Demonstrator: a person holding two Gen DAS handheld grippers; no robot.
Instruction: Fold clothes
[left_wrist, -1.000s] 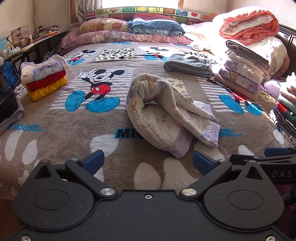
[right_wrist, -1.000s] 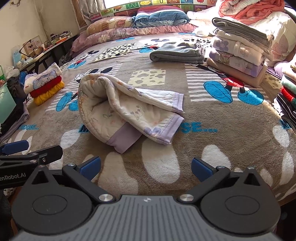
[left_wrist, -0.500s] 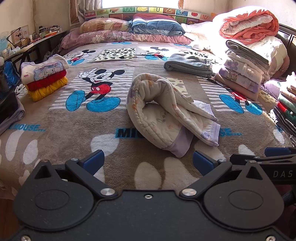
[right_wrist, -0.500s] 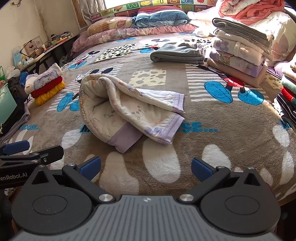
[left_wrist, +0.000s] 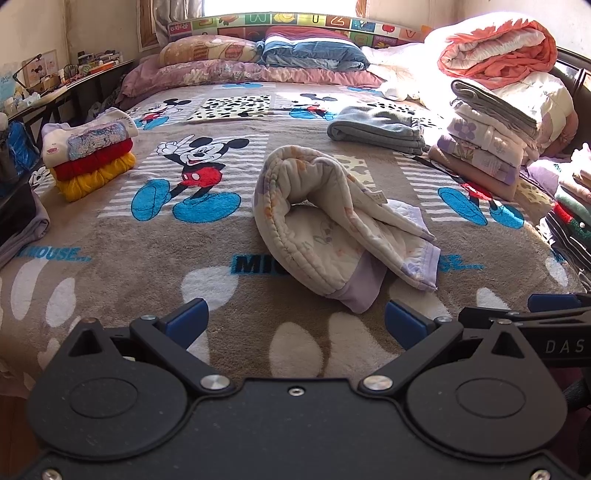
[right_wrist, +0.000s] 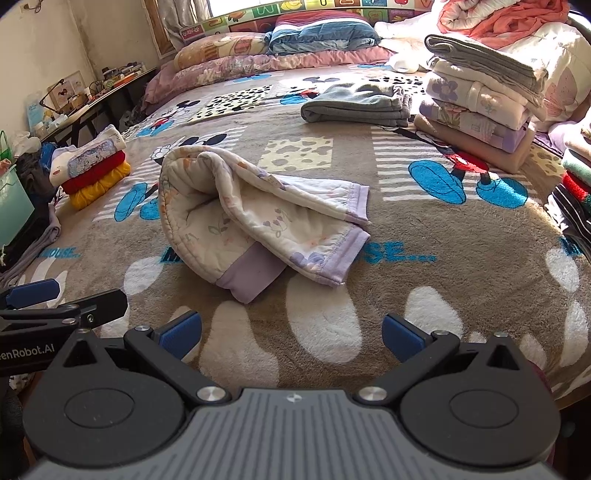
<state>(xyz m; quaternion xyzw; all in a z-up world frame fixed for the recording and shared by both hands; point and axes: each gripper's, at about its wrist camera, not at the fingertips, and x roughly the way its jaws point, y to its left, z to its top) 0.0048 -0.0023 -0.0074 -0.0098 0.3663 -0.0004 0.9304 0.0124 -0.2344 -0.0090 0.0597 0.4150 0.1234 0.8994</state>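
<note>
On the cartoon blanket (left_wrist: 122, 258), a half-folded cream garment (left_wrist: 332, 229) lies loosely at frame centre. The left gripper (left_wrist: 295, 321) and right gripper (right_wrist: 291, 332) hover near its lilac cuff (right_wrist: 251, 275), fingers spread and empty; a neat fold likely needs both pinching matching corners, then laying them flat.

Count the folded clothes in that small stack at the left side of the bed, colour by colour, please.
White printed garment: 1
Red garment: 1
Yellow garment: 1
Total: 3
</note>
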